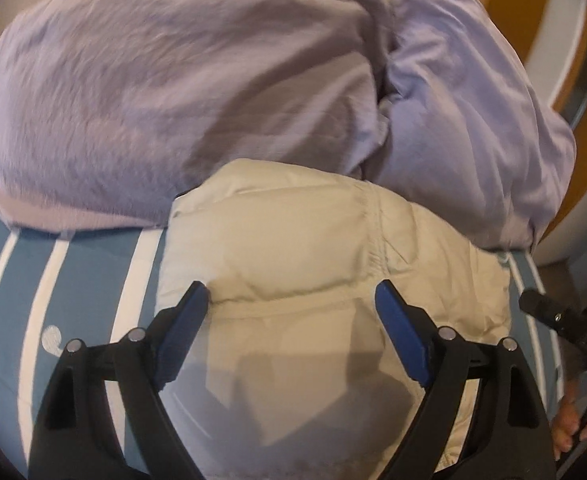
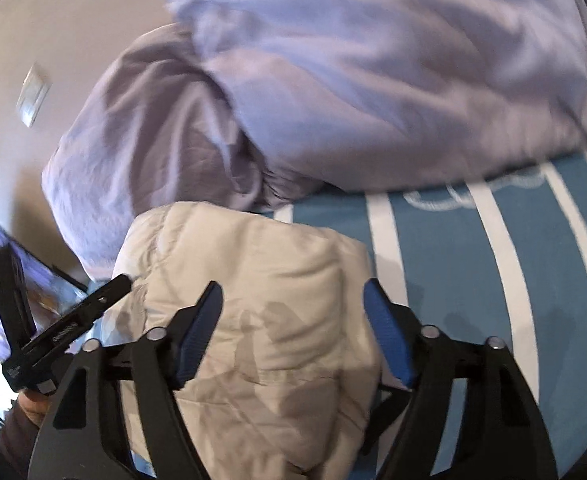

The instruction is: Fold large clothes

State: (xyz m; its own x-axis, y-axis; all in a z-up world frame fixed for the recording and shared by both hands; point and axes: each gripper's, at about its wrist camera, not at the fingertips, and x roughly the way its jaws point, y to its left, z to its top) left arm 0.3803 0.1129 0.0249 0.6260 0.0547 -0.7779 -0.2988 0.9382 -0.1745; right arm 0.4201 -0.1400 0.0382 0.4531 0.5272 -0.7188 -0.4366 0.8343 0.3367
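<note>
Both of my grippers hang over the cream jacket (image 1: 293, 248), which lies on the bed's blue and white striped sheet (image 1: 77, 280), its far edge touching the heap of lilac bedding (image 1: 173, 92). My left gripper (image 1: 291, 300) has its jaws spread wide with nothing between them, and my right gripper (image 2: 293, 300) is the same, jaws wide and empty above the padded cloth. I judge the folding close to done: the jacket sits as a compact, thick bundle with layers doubled over, no sleeve trails loose in either view, and its edges look roughly squared. What may be left is a last press or tidy of the near end, which runs under my jaws where I cannot see it.

From the left wrist I see the jacket's gathered seam (image 1: 373, 216), bare sheet on the left of it, and the tip of the other gripper's black frame (image 1: 549, 316) at the right edge. From the right wrist the jacket (image 2: 253, 288) shows its right-hand folded edge against open striped sheet (image 2: 473, 280), and only here do a wall switch (image 2: 33, 96) and a screen-like object (image 2: 45, 280) low on the left appear, too blurred to name
</note>
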